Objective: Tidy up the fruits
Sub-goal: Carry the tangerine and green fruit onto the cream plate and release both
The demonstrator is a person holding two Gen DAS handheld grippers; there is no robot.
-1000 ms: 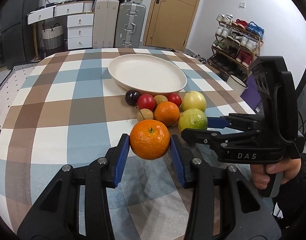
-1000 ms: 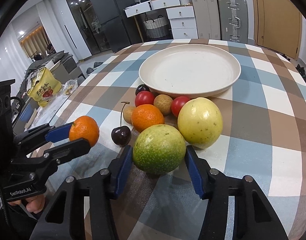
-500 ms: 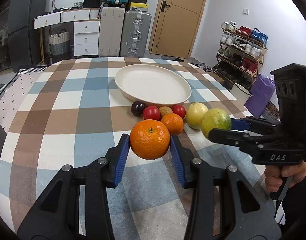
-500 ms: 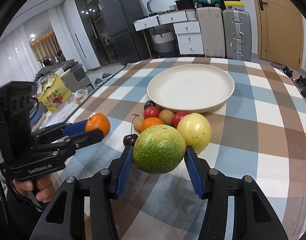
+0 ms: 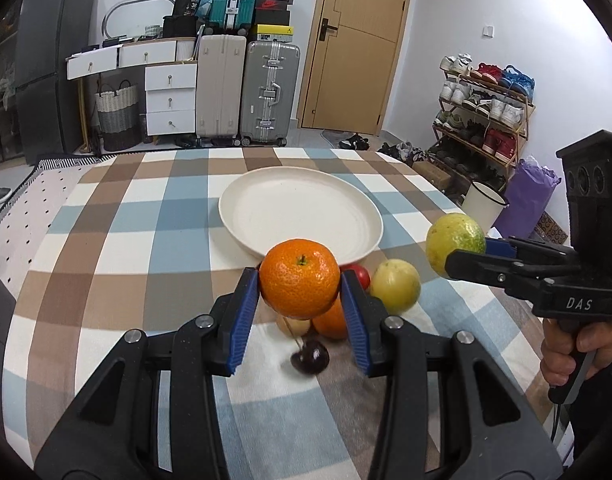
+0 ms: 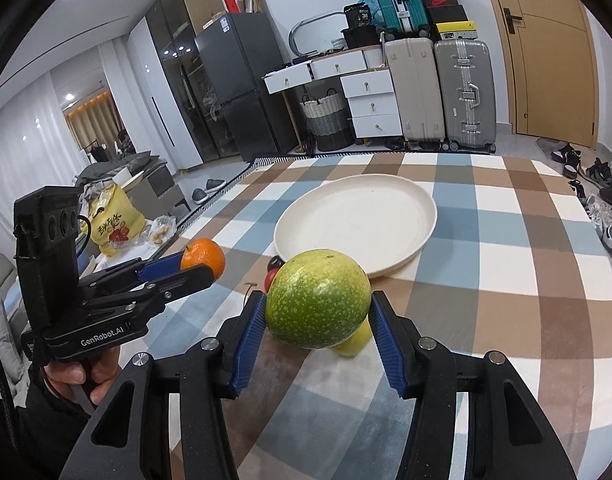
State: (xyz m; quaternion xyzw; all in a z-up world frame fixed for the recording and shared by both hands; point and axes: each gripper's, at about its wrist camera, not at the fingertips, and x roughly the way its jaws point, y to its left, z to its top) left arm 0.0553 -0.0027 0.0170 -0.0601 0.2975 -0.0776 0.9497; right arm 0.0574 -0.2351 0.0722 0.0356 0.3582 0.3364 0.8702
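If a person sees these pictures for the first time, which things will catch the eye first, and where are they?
First, the bright orange, held above the checked table between the left gripper jaws. Next, the speckled green fruit, clamped in the right gripper. Behind both lies a big cream plate with nothing on it, near the middle of the table.

- "DAS" stands in white letters on the right gripper [image 5: 462, 254] body.
- "GenRobot.AI" stands in white on the left gripper [image 6: 203, 266] body.
- "36" shows on a black bag [image 5: 189, 6] atop the drawers.
- The yellow bag [image 6: 113, 226] bears characters too small to read.
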